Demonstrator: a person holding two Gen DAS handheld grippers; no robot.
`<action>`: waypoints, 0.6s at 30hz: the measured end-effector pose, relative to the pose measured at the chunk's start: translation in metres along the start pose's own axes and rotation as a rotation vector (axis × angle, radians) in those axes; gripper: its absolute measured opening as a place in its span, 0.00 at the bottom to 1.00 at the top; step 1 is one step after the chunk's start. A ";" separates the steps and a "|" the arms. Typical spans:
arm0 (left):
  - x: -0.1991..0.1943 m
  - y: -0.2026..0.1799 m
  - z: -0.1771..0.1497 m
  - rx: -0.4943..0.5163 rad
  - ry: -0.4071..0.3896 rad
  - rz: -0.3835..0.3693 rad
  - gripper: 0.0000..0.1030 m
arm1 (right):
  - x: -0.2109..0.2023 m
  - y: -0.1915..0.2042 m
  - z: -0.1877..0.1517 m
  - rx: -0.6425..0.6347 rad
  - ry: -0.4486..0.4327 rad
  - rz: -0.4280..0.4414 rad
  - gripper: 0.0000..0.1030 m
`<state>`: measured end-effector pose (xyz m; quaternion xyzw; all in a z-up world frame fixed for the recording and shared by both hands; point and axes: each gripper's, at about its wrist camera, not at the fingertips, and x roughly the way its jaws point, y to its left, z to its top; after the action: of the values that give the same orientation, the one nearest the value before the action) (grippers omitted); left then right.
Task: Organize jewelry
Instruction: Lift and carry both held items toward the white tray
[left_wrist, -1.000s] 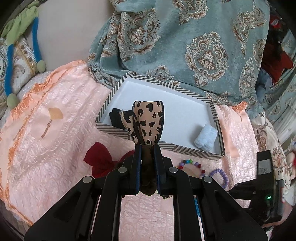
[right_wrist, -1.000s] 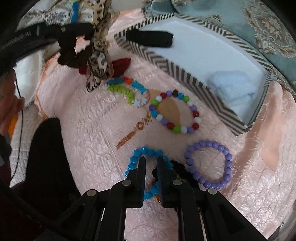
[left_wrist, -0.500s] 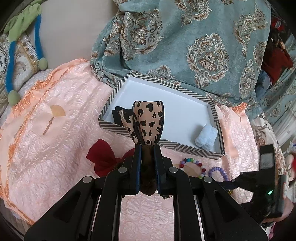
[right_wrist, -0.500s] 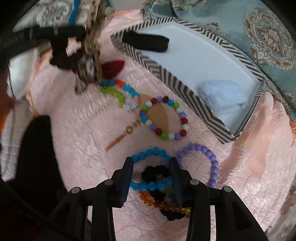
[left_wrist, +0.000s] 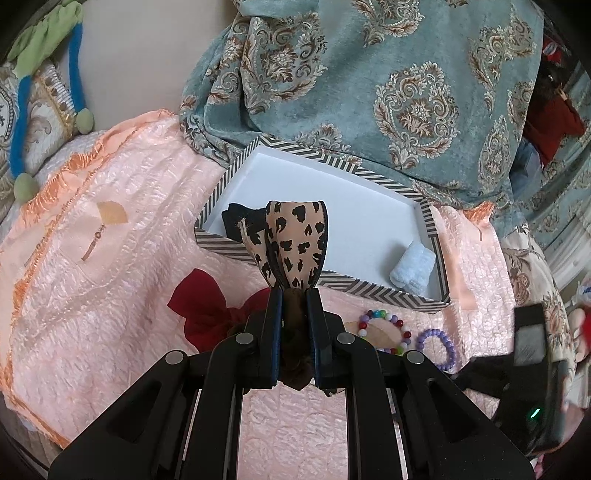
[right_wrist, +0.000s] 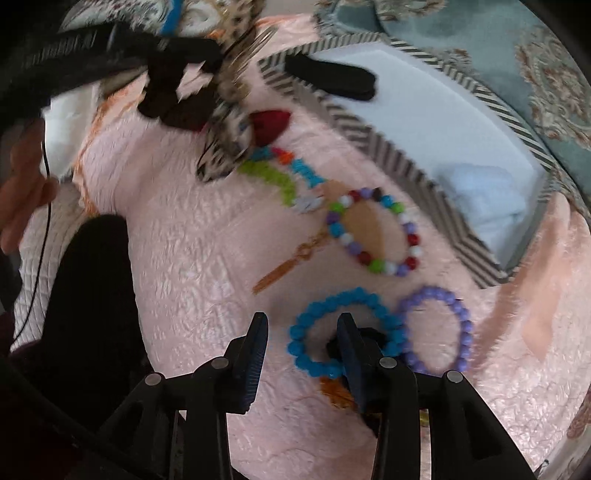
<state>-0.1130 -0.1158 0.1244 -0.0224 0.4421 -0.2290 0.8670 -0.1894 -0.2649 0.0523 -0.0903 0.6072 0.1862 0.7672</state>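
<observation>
My left gripper (left_wrist: 295, 295) is shut on a leopard-print bow (left_wrist: 295, 240), held up in front of the striped box (left_wrist: 321, 284). The same bow (right_wrist: 225, 125) hangs at the top left of the right wrist view. My right gripper (right_wrist: 301, 332) points down at the pink blanket with its jaws apart. The left side of a blue bead bracelet (right_wrist: 317, 310) lies between them, untouched by the pads. Its right finger covers a black scrunchie (right_wrist: 373, 336) and amber beads (right_wrist: 332, 391). A purple bracelet (right_wrist: 436, 328) lies just to the right.
The box (right_wrist: 369, 136) holds a black piece (right_wrist: 332, 77) and a pale blue roll (right_wrist: 484, 199). On the blanket lie a multicolour bead bracelet (right_wrist: 373, 229), a green, blue and orange chunky bracelet (right_wrist: 280, 173) and a red bow (left_wrist: 199, 306). Teal patterned fabric (left_wrist: 369, 74) is heaped behind.
My right gripper went from shut to open and slid left, so the bracelets now sit further right under it. The left gripper and its bow have stayed put.
</observation>
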 end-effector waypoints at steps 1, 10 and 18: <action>0.000 0.000 0.000 0.000 0.000 0.001 0.11 | 0.006 0.003 -0.001 -0.008 0.004 -0.002 0.33; -0.005 0.002 0.002 -0.004 -0.008 0.009 0.11 | -0.010 0.002 0.000 0.046 -0.113 0.009 0.09; -0.013 -0.001 0.018 -0.003 -0.038 0.009 0.11 | -0.063 -0.030 0.003 0.165 -0.282 0.072 0.09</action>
<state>-0.1057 -0.1147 0.1452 -0.0259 0.4261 -0.2239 0.8762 -0.1873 -0.3019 0.1117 0.0219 0.5094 0.1738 0.8425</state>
